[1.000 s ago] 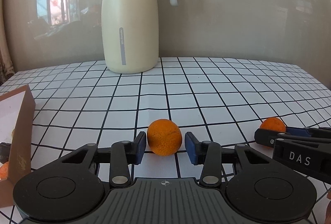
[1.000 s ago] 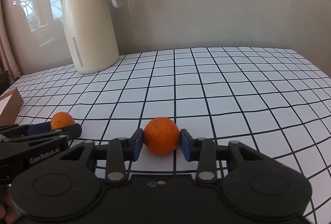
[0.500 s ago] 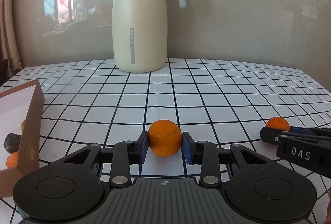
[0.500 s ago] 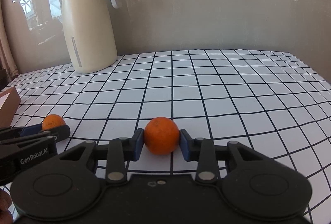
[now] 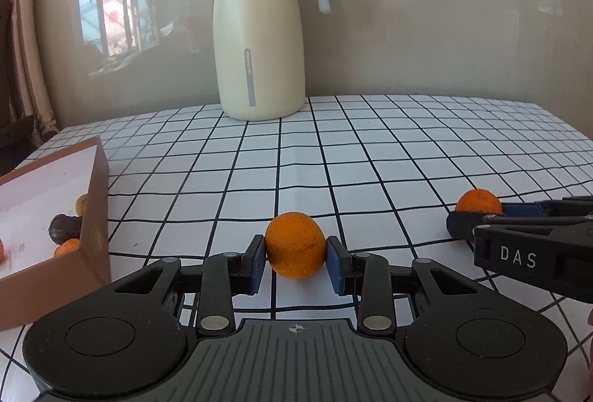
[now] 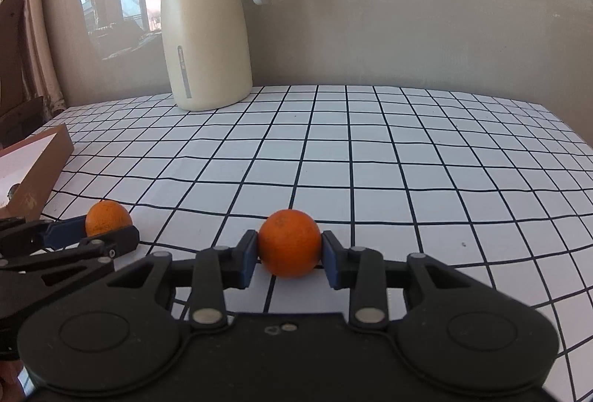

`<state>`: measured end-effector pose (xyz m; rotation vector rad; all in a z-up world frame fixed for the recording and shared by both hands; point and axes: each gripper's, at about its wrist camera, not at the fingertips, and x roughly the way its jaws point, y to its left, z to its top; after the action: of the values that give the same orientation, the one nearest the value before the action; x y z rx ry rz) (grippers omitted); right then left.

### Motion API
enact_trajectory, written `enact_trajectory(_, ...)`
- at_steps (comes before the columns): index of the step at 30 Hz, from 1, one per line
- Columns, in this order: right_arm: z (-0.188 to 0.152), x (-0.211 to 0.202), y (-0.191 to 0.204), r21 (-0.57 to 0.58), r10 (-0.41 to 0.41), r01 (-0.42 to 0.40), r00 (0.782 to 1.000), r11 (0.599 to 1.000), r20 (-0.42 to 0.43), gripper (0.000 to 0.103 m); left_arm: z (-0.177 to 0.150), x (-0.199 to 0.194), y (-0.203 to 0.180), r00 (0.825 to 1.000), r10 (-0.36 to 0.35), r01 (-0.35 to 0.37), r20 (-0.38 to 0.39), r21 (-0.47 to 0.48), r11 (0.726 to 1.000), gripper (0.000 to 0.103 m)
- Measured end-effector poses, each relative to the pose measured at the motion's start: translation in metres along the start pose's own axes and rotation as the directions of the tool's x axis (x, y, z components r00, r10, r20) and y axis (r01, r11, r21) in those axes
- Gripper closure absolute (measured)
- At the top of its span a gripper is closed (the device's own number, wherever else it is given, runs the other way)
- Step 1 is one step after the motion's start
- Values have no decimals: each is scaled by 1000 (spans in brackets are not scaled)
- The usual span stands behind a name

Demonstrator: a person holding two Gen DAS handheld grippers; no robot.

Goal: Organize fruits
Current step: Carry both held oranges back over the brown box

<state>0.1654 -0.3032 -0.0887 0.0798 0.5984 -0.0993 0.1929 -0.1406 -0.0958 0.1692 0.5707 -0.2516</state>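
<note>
My left gripper is shut on a small orange, its blue pads pressed to both sides, just above the checked tablecloth. My right gripper is shut on a second orange in the same way. Each view shows the other pair: the right gripper with its orange at the right edge, the left gripper with its orange at the lower left. A brown cardboard box sits at the left, holding a dark fruit and small oranges.
A tall cream thermos jug with a grey lid and handle stands at the back of the table against the wall. The box lies left of both grippers. A curtain hangs at the far left.
The left gripper's jaws closed onto its orange, and it moved left toward the box, which now shows more of its inside. The right gripper kept its grip and hardly moved.
</note>
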Motion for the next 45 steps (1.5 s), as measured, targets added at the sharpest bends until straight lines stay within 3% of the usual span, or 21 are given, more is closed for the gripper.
enact_trajectory(10,6,4,0,24,21,-21,1000,999,4,71,5,7,-2,1000,4,-4,-6,-18,1000,68)
enact_trajectory(28,3,-11,10,13,48,-49,998,999,37,75,-2,-10,11,1000,11,-9,28,-51,999,69)
enact_trajectory(37,5,-42,57,-70,162,-156,983,985,91,75,-8,-56,54,996,72,-65,52,-114,991,69)
enact_trajectory(45,3,-72,118,-143,296,-280,949,949,107,75,-23,-105,112,983,172,-158,67,-180,971,69)
